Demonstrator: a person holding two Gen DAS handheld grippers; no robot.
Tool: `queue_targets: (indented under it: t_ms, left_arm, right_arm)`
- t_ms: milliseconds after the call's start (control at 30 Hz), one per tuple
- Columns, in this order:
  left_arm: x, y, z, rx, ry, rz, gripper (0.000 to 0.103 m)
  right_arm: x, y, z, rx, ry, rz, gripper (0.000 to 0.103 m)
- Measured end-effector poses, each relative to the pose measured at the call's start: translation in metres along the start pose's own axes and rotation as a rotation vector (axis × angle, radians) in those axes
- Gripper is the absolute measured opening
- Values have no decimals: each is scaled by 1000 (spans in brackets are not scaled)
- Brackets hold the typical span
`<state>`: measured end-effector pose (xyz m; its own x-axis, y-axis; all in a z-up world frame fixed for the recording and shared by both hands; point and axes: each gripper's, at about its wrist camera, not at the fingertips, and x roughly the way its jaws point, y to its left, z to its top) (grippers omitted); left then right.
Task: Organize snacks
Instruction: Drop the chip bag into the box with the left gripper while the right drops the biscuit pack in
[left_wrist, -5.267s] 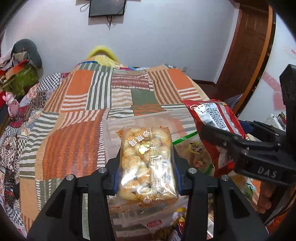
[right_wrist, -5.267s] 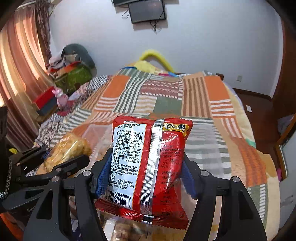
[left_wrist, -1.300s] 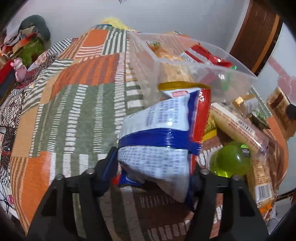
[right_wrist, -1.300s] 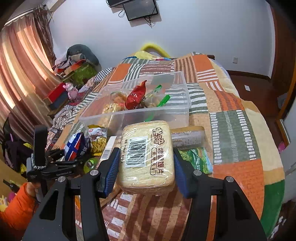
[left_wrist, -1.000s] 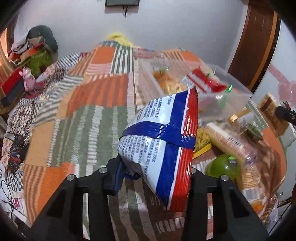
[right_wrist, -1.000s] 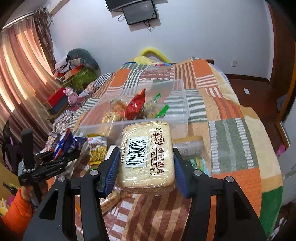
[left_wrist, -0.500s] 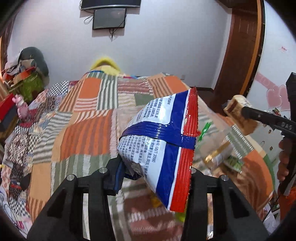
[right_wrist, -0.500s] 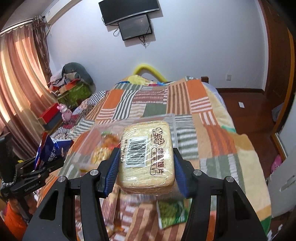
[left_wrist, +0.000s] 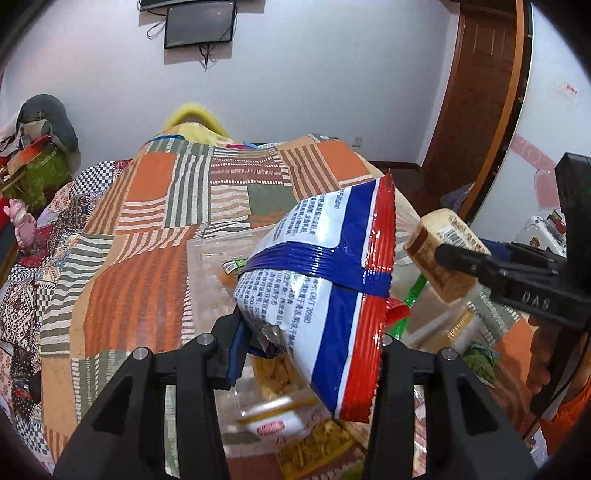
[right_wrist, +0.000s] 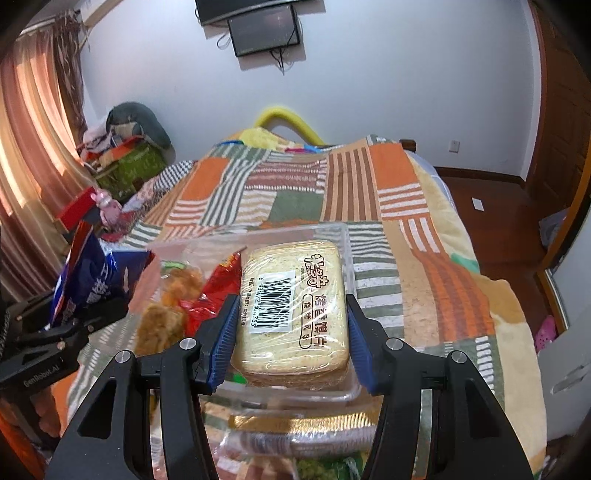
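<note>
The left tool (left_wrist: 306, 343) pinches a chip bag (left_wrist: 325, 295) at frame centre. The right tool (right_wrist: 291, 332) pinches a bread pack (right_wrist: 291, 302) above the clear box (right_wrist: 332, 232).

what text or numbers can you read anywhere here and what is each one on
"DAS": on the right tool's black arm, seen from the left wrist.
"GenRobot.AI": on the left tool's body, seen from the right wrist.
"GB/T 20980": in the fine print on the red, white and blue snack bag.
Barcode and Chinese lettering: on the wrapped toast pack; the digits are too small to read surely.
</note>
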<state>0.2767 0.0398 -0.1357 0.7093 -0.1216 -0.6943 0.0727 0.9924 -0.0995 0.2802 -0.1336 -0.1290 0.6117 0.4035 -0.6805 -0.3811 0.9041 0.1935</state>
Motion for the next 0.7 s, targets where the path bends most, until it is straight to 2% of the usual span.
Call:
queue_targets:
  t_ms: [233, 333, 367, 400, 633, 700]
  left_arm:
    - [19, -4, 1, 4, 33, 6, 46]
    - [21, -4, -2, -2, 42, 3, 55]
    - [20, -4, -2, -1, 38, 8, 64]
    - [17, -5, -2, -2, 26, 17, 68]
    - [-9, -6, -3, 8, 0, 23, 73]
    - [-17, -5, -5, 6, -3, 24, 77]
  right_arm:
    - [6, -2, -6, -27, 28, -1, 51]
    - [3, -4, -6, -23, 28, 7, 53]
    - [1, -4, -6, -23, 24, 7, 53]
    - [-2, -5, -6, -27, 19, 7, 53]
    - [-28, -6, -7, -54, -11, 11, 60]
    - [-35, -7, -9, -54, -20, 14, 61]
